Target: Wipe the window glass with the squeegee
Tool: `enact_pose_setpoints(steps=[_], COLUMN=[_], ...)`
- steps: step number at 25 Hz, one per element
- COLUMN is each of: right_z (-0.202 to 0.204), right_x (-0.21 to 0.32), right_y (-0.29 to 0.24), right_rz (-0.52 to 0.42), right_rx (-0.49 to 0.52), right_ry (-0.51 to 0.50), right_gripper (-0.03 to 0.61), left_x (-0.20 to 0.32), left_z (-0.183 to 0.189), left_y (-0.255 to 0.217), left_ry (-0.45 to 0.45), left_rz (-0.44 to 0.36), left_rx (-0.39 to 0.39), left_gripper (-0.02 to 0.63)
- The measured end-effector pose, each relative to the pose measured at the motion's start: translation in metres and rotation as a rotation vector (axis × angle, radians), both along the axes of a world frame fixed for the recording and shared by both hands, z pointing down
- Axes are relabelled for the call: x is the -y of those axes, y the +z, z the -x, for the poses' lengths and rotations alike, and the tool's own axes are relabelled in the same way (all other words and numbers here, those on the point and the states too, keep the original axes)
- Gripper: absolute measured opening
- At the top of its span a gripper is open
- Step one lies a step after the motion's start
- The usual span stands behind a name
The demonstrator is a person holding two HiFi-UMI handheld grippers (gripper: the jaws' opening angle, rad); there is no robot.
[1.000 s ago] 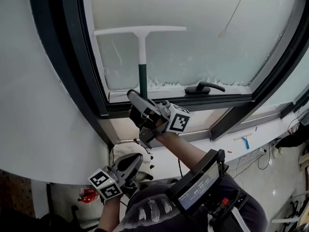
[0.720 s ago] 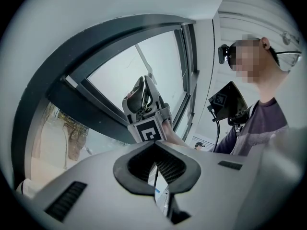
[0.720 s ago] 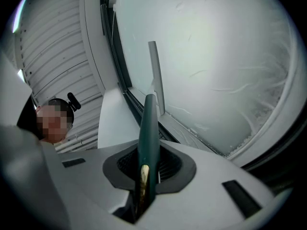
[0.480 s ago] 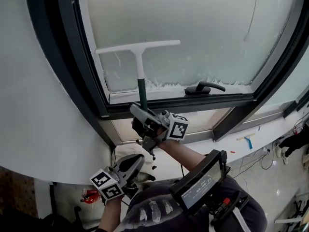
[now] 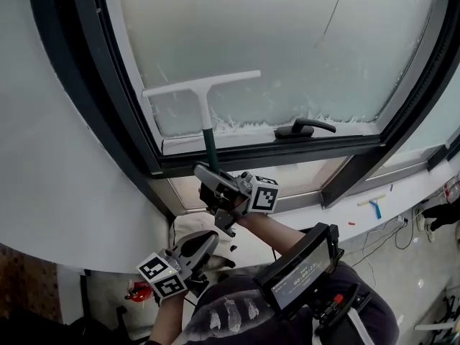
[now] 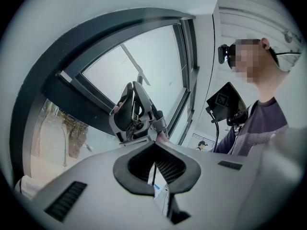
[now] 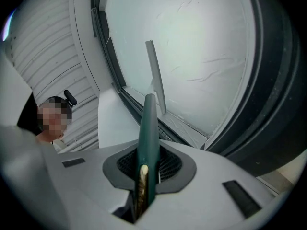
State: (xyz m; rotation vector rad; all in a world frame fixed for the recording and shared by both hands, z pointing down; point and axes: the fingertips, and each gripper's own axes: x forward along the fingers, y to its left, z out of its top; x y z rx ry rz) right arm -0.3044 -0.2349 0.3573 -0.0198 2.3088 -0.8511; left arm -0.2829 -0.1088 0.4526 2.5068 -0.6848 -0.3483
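The squeegee has a white blade (image 5: 201, 83) lying on the frosted window glass (image 5: 287, 42), low on the pane's left part, its right end tilted a little higher. Its white stem runs down into a dark green handle (image 5: 209, 149). My right gripper (image 5: 210, 172) is shut on that handle just below the dark window frame. In the right gripper view the green handle (image 7: 146, 138) stands between the pads of my right gripper (image 7: 146, 169), with the blade (image 7: 156, 75) edge-on against the glass. My left gripper (image 5: 207, 240) hangs lower, shut and empty (image 6: 156, 163).
A black window handle (image 5: 305, 128) sits on the frame's bottom rail to the right of the squeegee. White residue (image 5: 251, 125) lines the pane's bottom edge. A thin cord (image 5: 330, 13) hangs over the glass. A small blue squeegee (image 5: 374, 207) lies on the sill below right.
The squeegee blade has slid down the glass toward the bottom rail, with the right gripper sinking along with it. The left gripper has stayed where it was.
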Motion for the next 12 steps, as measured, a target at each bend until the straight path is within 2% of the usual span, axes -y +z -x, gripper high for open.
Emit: enact_pose_setpoints(steps=[6, 10, 12], right_z=[-0.004, -0.011, -0.019], right_x=[-0.002, -0.007, -0.012], right_y=[0.005, 0.004, -0.001], right_rz=[-0.001, -0.021, -0.012], right_rx=[-0.021, -0.071, -0.052], right_ry=[0.002, 0.046, 0.060], right_gripper=[0.037, 0.021, 0.014], left_x=[-0.004, -0.006, -0.006], left_z=[-0.002, -0.005, -0.007], left_y=[-0.001, -0.003, -0.002], left_ry=[-0.001, 0.012, 0.019], left_rz=[-0.005, -0.015, -0.016], left_rx=[0.004, 0.003, 0.001], left_gripper=[0.008, 0.008, 0.008])
